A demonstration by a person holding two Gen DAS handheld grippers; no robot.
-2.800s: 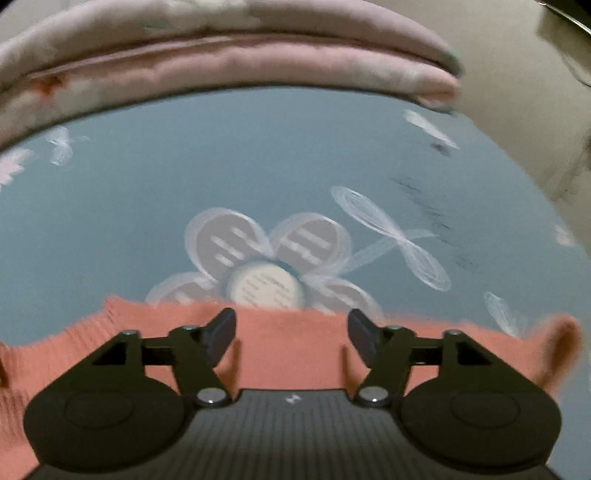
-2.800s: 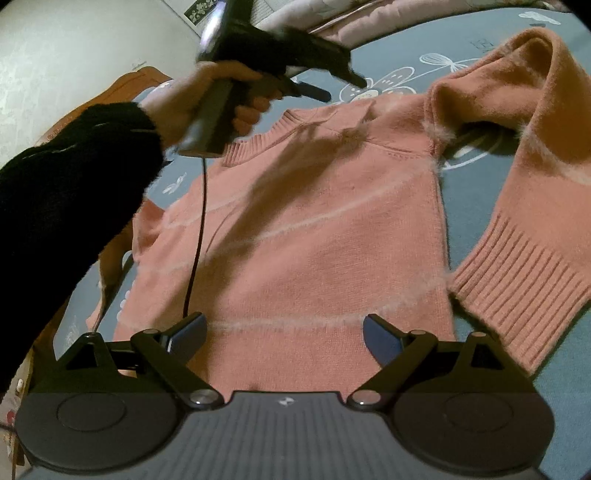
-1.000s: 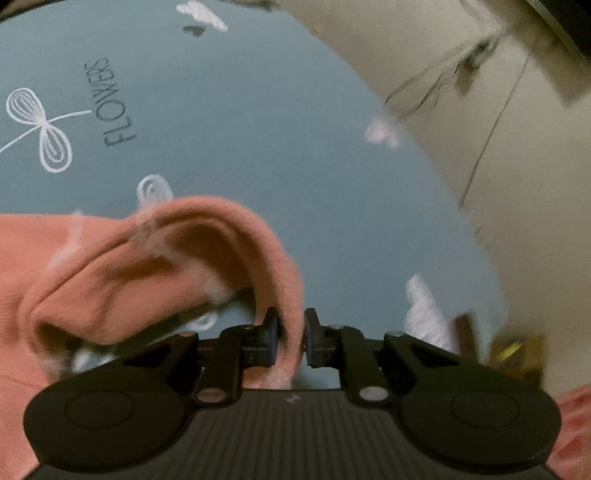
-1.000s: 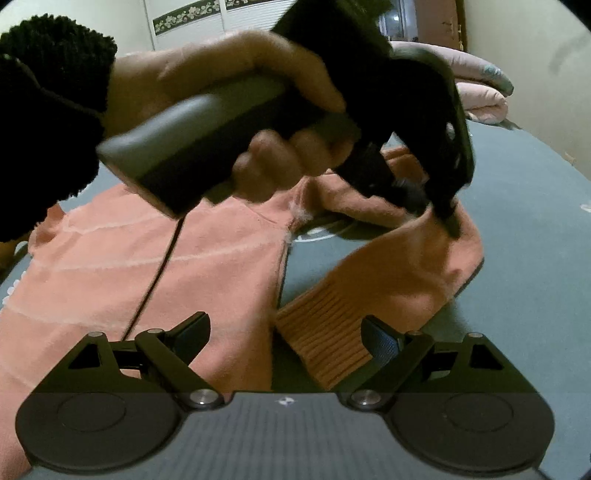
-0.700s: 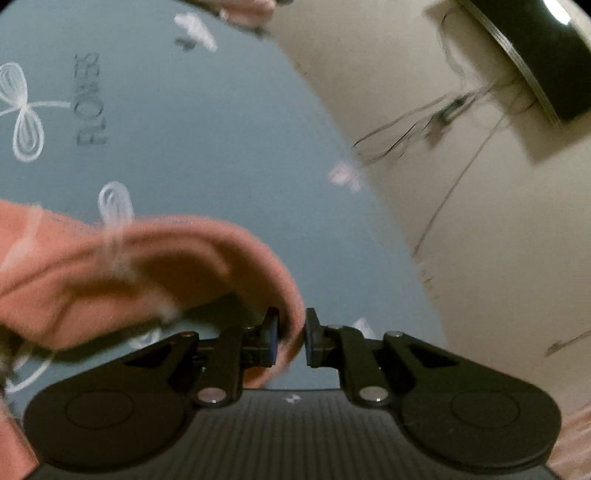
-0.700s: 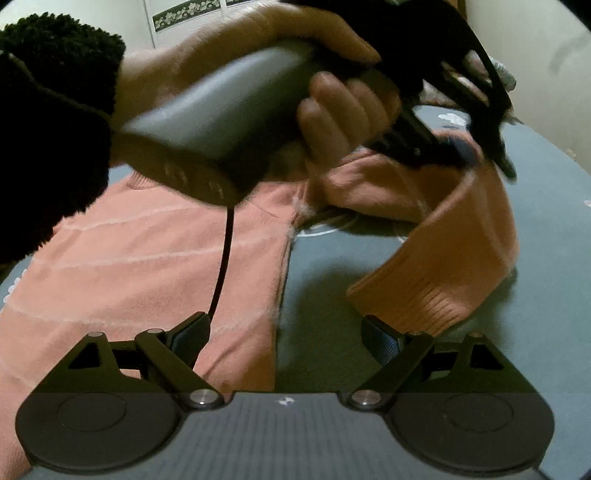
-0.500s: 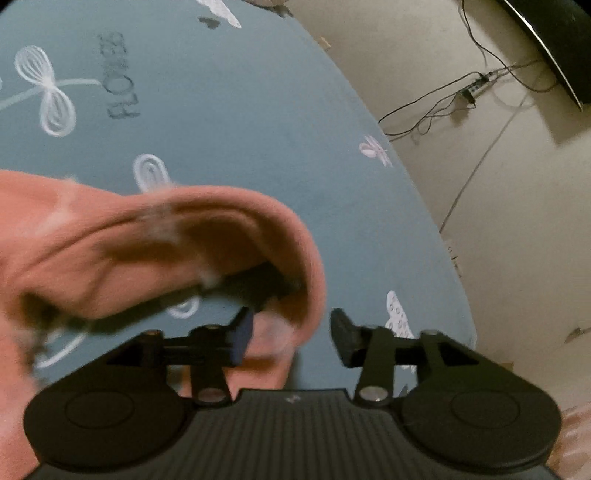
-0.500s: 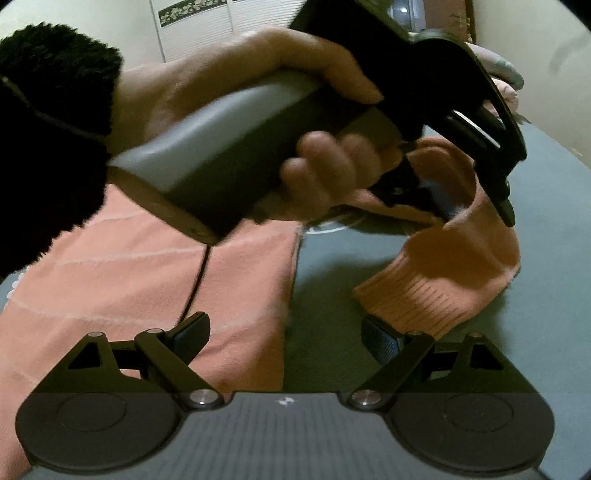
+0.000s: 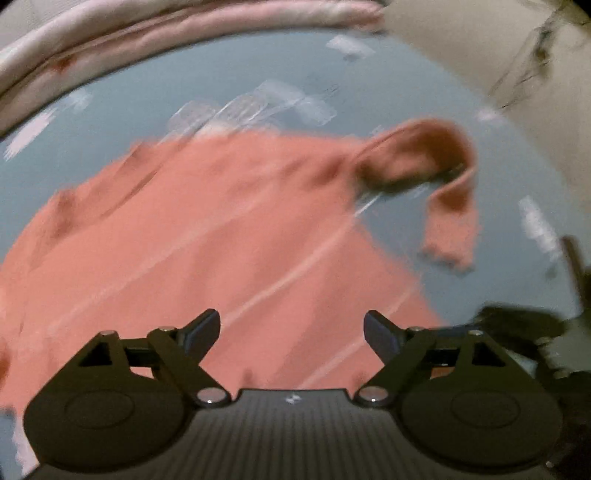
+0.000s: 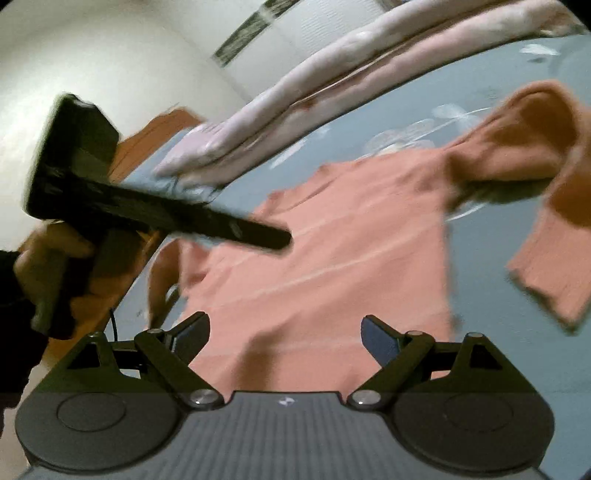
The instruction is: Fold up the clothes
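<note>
Ok, pink sweater (image 9: 229, 236) lies flat on the blue bedsheet (image 9: 110, 107), collar twd the far edge where folded pink bedding (image 9: 177, 22) sits. One sleeve (image 9: 443, 192) is doubled over near the sheet's right edge, cuff pointing back twd the near edge, beside the body. Left gripper (image 9: 291, 330) hovers over the sweater's lower body, jaws opening, nothing btwn them, fabric below not touched. Frame blurry. Right gripper (image 10: 284, 332) also spread wide & empty, over the hem near the near edge. In right wrist view the left gripper (image 10: 258, 230), held in a hand (image 10: 55, 258), is above the sweater's left shoulder area.
</note>
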